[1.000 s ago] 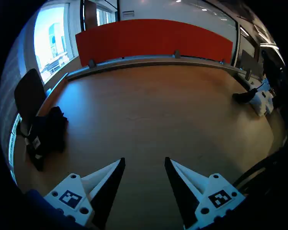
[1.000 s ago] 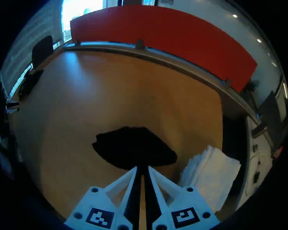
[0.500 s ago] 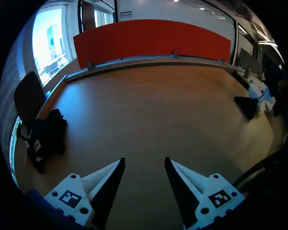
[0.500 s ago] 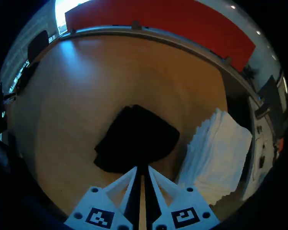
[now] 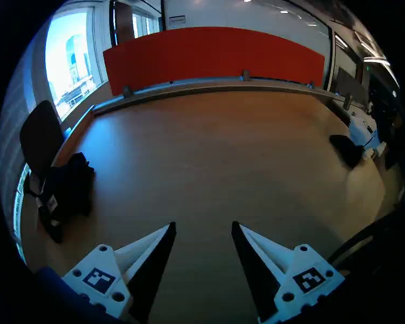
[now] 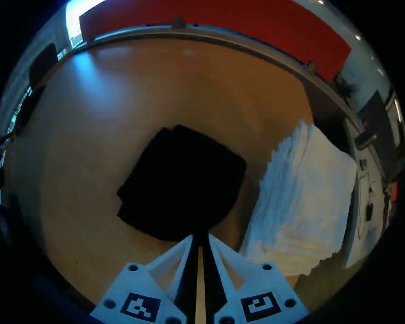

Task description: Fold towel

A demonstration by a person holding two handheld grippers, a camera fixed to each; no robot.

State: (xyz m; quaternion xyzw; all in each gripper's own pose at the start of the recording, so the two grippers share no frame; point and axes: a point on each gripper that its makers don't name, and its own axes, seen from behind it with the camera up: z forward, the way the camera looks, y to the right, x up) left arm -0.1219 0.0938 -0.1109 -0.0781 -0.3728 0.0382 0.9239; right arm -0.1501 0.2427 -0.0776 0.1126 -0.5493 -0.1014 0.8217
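Fingers of the right gripper [image 6: 201,236] clamp the near edge of the limp black cloth towel [image 6: 181,181], likely to spread it; left gripper [image 5: 203,223] hovers agape above the wooden table [image 5: 213,151].

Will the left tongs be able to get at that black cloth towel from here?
Probably yes, but not without travelling: the left tongs are open, and bare wooden tabletop lies between them and the black cloth towel far off to their right.
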